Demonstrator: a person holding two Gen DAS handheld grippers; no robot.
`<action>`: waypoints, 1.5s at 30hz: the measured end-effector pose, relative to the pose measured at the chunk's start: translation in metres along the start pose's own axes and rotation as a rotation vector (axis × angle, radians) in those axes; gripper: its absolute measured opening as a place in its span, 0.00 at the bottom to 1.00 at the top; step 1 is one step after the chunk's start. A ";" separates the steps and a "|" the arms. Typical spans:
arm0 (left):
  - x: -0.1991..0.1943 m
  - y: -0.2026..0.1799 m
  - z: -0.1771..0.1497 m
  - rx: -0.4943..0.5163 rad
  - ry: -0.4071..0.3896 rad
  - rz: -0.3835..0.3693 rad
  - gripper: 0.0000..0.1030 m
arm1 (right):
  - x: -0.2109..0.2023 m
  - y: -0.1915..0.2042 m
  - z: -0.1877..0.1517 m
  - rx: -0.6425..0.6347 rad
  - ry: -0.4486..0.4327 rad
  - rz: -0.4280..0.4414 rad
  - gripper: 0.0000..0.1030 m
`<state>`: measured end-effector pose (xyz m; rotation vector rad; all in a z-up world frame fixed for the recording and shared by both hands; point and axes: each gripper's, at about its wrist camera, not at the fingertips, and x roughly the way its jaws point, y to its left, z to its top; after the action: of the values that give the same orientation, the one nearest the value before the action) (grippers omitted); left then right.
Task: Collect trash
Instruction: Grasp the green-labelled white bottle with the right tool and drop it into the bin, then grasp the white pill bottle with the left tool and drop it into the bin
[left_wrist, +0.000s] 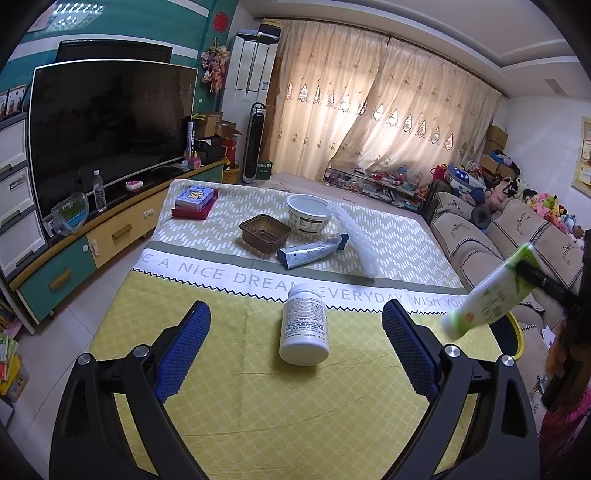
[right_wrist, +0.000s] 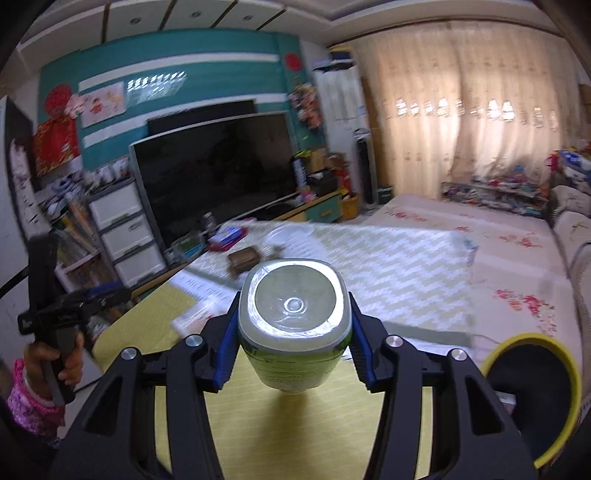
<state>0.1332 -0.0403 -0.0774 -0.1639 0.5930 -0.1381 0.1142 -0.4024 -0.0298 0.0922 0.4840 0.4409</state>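
Note:
My right gripper (right_wrist: 293, 328) is shut on a green and white plastic bottle (right_wrist: 293, 314), its base toward the camera, lifted above the table. From the left wrist the same bottle (left_wrist: 487, 291) hangs in the air at the right edge. My left gripper (left_wrist: 295, 332) stands open low over the yellow cloth, and a white pill bottle (left_wrist: 303, 326) lies on its side between the blue pads (left_wrist: 404, 339), touching neither. Farther back lie a brown plastic tray (left_wrist: 264, 234), a white bowl (left_wrist: 308, 218), a blue tube (left_wrist: 314, 251) and a white foam sleeve (left_wrist: 354, 240).
A black bin with a yellow rim (right_wrist: 532, 398) stands at the table's right side. Boxes (left_wrist: 194, 203) sit at the table's far left corner. A TV cabinet (left_wrist: 74, 254) runs along the left, a sofa (left_wrist: 491, 240) along the right. A hand (right_wrist: 55, 365) holds the left gripper's handle.

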 end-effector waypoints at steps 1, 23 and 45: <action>0.001 0.000 0.000 -0.001 0.003 -0.001 0.90 | -0.006 -0.007 0.001 0.009 -0.014 -0.025 0.48; 0.056 -0.026 -0.008 0.036 0.120 -0.016 0.92 | -0.031 -0.183 -0.070 0.262 0.048 -0.617 0.59; 0.129 -0.019 -0.016 0.030 0.286 0.119 0.78 | -0.063 -0.124 -0.078 0.289 -0.029 -0.507 0.63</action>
<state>0.2285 -0.0838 -0.1571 -0.0800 0.8837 -0.0553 0.0757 -0.5429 -0.0946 0.2470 0.5194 -0.1288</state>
